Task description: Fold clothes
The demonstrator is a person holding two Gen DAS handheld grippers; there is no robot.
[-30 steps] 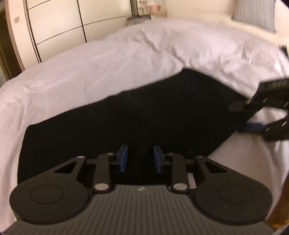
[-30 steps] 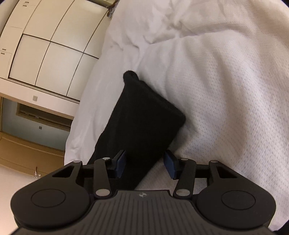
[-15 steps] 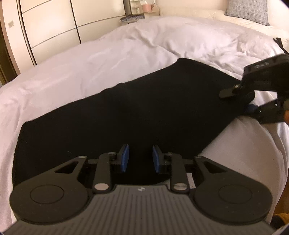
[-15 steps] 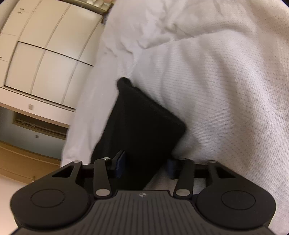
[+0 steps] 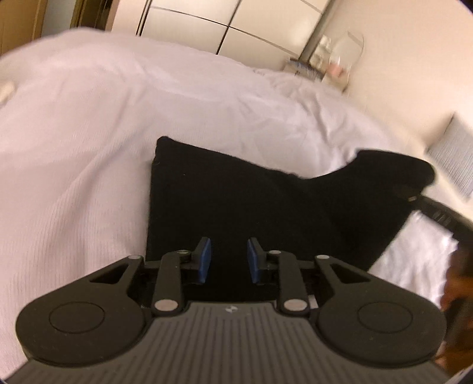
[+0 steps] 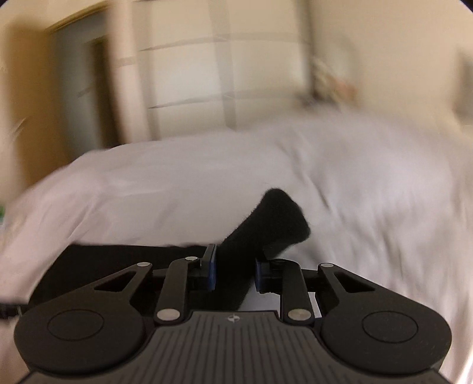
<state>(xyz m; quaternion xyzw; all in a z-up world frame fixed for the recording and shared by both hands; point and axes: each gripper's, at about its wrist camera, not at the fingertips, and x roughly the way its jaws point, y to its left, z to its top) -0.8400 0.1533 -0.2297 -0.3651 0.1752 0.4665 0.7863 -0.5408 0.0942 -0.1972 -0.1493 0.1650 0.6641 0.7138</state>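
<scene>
A black garment lies on the white bed, its right end lifted off the cover. My left gripper is over its near edge with the blue pads a hand's width apart; the cloth fills the gap between them, and whether they pinch it is hidden. My right gripper is shut on the garment's end, which bunches up above the pads. In the left wrist view the right gripper's black body shows at the right, under the raised corner.
The white bed cover spreads all around the garment. Cream wardrobe doors stand behind the bed. A small shelf with items and a grey pillow are at the far right. The right wrist view is motion-blurred.
My right gripper has closed on the garment's end and lifted it, swinging up so the room shows. The left wrist view has turned; the garment now looks folded narrower.
</scene>
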